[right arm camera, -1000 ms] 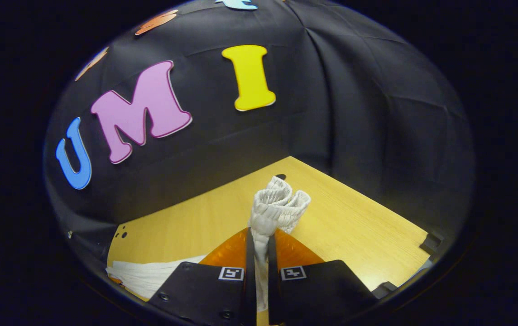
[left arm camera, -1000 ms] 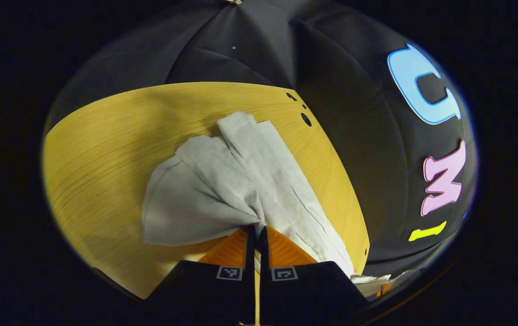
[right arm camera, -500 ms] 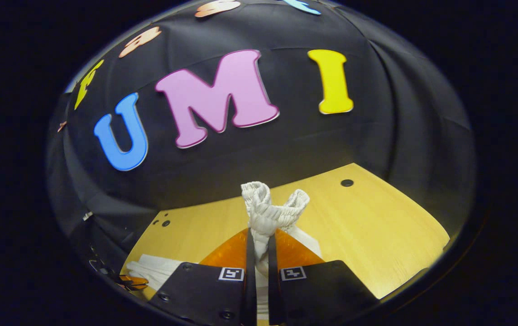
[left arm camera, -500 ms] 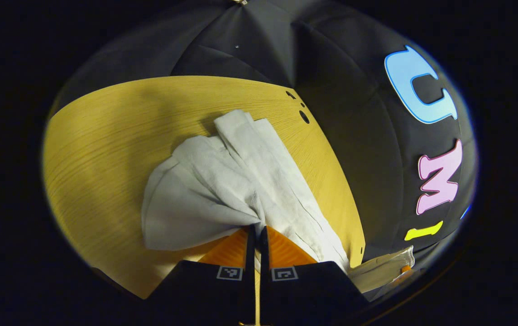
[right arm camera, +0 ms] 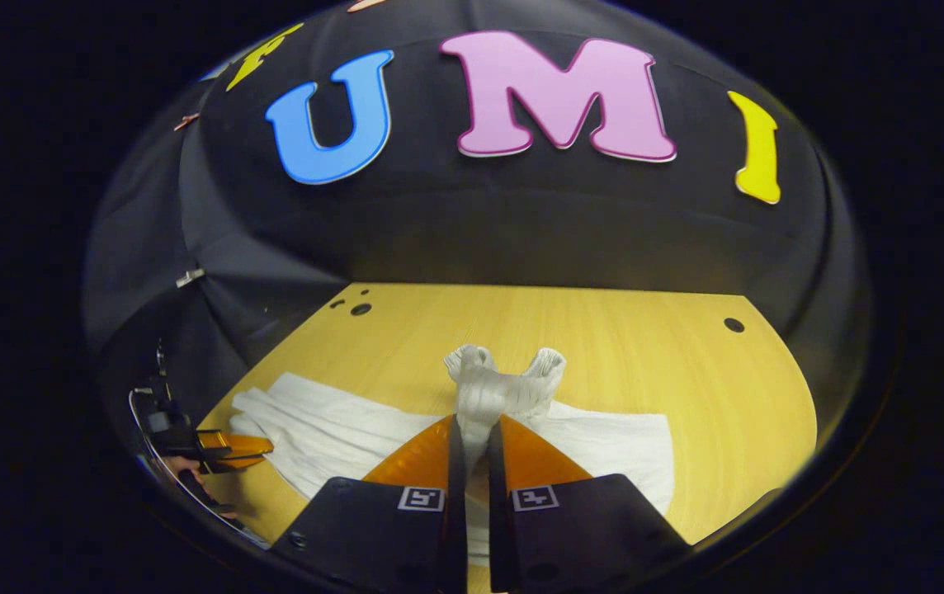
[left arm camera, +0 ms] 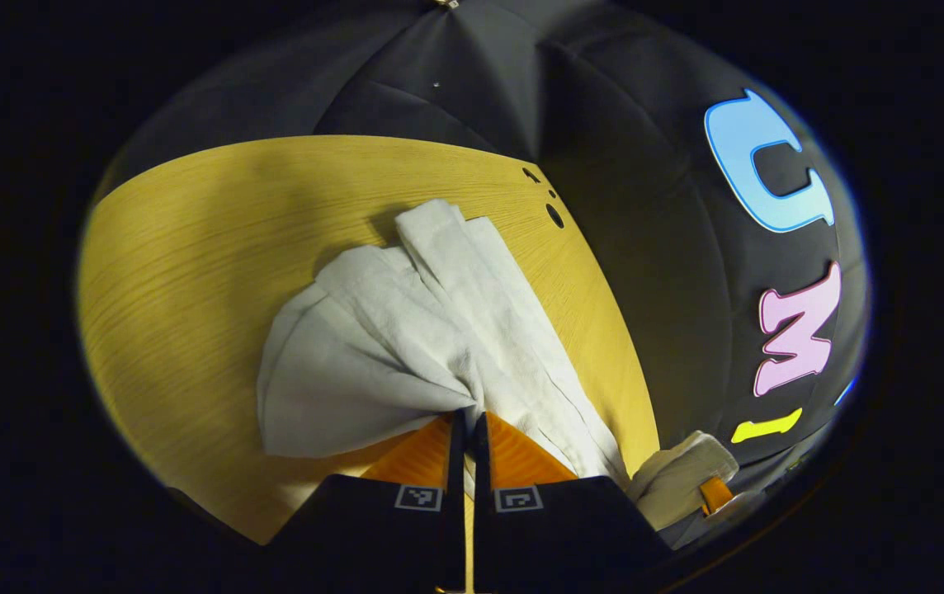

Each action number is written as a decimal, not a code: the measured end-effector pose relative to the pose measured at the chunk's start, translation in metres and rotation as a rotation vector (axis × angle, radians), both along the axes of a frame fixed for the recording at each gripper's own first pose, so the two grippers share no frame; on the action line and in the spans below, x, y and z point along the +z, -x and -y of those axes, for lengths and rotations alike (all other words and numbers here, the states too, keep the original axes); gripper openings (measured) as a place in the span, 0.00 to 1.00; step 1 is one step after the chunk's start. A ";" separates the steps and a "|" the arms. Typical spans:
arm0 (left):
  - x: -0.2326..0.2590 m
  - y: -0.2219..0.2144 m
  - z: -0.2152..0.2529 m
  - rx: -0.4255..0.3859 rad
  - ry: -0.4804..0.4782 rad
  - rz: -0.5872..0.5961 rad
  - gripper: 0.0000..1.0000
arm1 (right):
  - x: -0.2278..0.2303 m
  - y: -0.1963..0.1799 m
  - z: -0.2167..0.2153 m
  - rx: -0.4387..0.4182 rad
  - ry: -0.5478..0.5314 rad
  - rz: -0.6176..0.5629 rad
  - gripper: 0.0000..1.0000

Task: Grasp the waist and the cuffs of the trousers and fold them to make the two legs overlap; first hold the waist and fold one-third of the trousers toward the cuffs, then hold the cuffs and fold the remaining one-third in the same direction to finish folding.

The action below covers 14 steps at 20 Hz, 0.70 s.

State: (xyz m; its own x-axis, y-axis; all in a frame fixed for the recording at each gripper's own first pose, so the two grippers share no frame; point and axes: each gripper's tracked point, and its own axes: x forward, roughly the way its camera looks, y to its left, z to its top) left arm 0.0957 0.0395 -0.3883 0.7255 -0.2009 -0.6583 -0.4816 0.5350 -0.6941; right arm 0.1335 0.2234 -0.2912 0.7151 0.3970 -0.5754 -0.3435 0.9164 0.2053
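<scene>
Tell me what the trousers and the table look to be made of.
Trousers: soft, matte, off-white woven cloth, likely cotton; it creases and bunches, with a gathered, ribbed waist.
Table: pale wood grain with a smooth, faintly shiny surface, probably laminate or veneer; streaky lines show.

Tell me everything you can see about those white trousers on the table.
The trousers are white, of a soft, lightly textured cloth, creased and partly folded, lying on the yellow wooden table. The left gripper is shut on a bunched part of them near their cuffs. The right gripper is shut on the ribbed, elastic-looking waist, which is lifted and puckers up above its fingers, while the legs lie spread flat on the table behind it.
</scene>
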 end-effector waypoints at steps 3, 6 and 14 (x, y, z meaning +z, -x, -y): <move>0.001 0.000 -0.001 0.003 0.003 -0.001 0.09 | -0.022 0.022 -0.031 0.105 0.019 -0.051 0.22; 0.002 -0.001 -0.001 0.013 0.014 0.002 0.09 | -0.042 0.048 -0.058 0.196 -0.001 -0.144 0.41; 0.006 -0.004 -0.004 0.041 0.026 0.005 0.09 | -0.061 0.100 -0.057 0.176 -0.209 -0.438 0.63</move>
State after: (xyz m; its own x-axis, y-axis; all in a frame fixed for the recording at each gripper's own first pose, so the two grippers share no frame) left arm 0.0998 0.0438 -0.3818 0.7370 -0.1878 -0.6493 -0.4989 0.4970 -0.7100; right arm 0.0330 0.2800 -0.3521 0.3364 0.6281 -0.7017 -0.3300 0.7765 0.5368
